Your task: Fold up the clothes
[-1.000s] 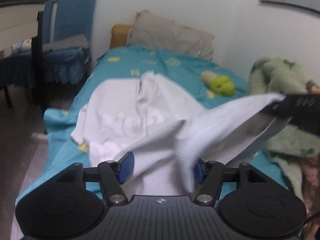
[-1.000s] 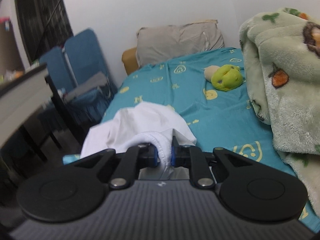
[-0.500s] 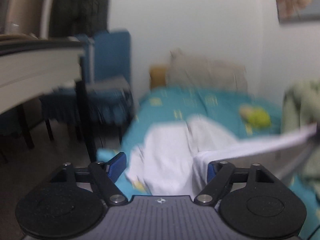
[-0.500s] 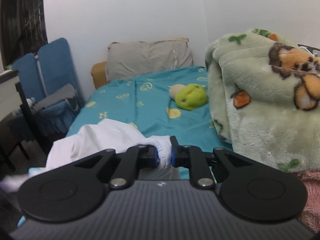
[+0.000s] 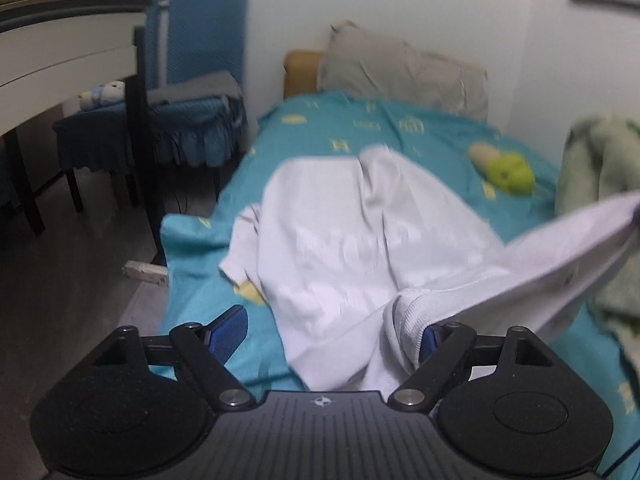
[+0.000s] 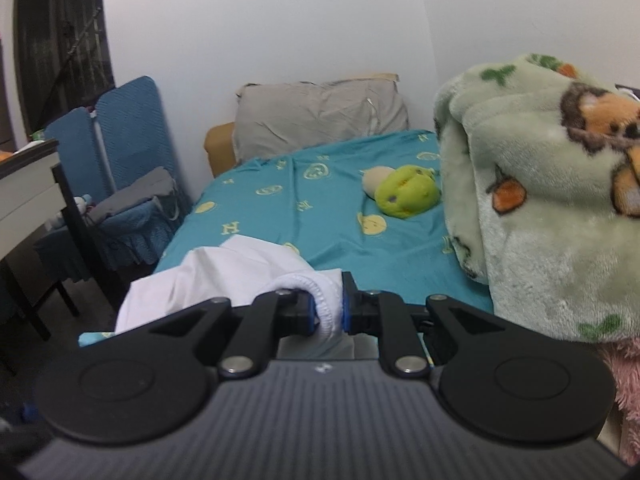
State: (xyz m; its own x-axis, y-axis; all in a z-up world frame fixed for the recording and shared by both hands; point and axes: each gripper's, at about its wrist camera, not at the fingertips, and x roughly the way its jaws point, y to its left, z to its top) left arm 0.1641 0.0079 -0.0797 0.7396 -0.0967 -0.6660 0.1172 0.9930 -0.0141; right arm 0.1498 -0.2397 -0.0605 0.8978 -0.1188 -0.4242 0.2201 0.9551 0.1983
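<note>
A white garment (image 5: 340,240) lies crumpled on the teal bed sheet (image 5: 320,128). One part of it is pulled up in a taut band toward the right edge of the left wrist view. My left gripper (image 5: 328,336) is open, its blue pads wide apart; a ribbed hem (image 5: 404,320) rests against the right pad (image 5: 429,340) without being pinched. In the right wrist view my right gripper (image 6: 327,312) is shut on a ribbed edge of the white garment (image 6: 232,276), which trails down to the left over the bed.
A green plush toy (image 6: 404,196) lies mid-bed, and a grey pillow (image 6: 320,116) sits at the head. A thick green fleece blanket (image 6: 552,208) is piled on the right. Blue chairs (image 5: 192,80) and a white desk (image 5: 64,48) stand left of the bed over dark floor.
The left view swung left toward the desk, then back onto the bed; its jaws stayed open. The right gripper kept its hold and carried the hem up and right.
</note>
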